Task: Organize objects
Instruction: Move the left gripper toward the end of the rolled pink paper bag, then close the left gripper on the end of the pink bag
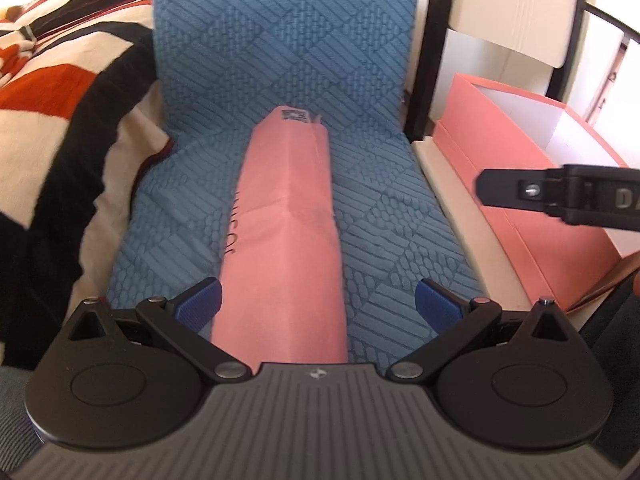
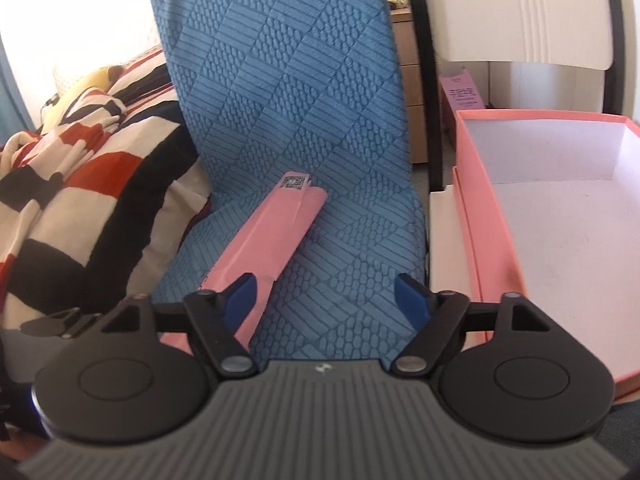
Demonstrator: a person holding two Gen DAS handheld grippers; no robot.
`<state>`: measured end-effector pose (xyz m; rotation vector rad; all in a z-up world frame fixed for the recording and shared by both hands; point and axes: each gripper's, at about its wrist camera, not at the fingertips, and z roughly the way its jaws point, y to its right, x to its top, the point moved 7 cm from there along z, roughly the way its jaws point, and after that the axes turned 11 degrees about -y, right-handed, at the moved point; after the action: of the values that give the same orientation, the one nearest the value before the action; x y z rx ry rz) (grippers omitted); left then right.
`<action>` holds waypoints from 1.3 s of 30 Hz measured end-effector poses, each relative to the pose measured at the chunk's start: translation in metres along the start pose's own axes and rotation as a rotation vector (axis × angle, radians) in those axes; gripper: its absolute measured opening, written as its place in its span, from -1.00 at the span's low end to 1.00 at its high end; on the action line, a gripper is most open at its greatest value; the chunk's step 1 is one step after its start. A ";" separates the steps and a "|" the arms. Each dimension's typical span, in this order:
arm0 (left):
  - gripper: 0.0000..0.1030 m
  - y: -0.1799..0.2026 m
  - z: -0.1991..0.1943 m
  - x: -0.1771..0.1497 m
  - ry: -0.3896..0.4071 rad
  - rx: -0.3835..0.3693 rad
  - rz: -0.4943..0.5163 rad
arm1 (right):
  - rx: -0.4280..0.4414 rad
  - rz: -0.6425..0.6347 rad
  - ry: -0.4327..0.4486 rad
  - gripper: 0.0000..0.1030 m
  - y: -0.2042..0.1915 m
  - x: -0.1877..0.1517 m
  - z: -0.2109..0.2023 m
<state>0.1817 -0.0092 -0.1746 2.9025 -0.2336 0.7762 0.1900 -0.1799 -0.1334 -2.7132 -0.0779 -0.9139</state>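
Pink paper bag point(image 1: 280, 232) lies lengthwise on the blue seat cover point(image 1: 248, 60), between the left gripper's point(image 1: 318, 300) spread jaws, ready for pinching; right gripper point(image 2: 324, 300) spread, empty, beside the pink box point(image 2: 472, 216).

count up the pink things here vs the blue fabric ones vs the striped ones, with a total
pink: 3 (folded pink bag, open pink box, small pink card behind the box)
blue: 1 (blue seat cover)
striped: 1 (striped blanket)
total: 5
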 end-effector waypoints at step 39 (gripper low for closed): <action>-0.31 -0.035 0.008 0.009 0.045 0.004 -0.150 | 0.151 0.164 -0.126 -0.01 0.001 -0.016 0.067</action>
<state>0.1993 0.0224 -0.1798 2.8617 -0.0086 0.8164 0.2167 -0.1619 -0.1946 -2.5897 0.0479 -0.6627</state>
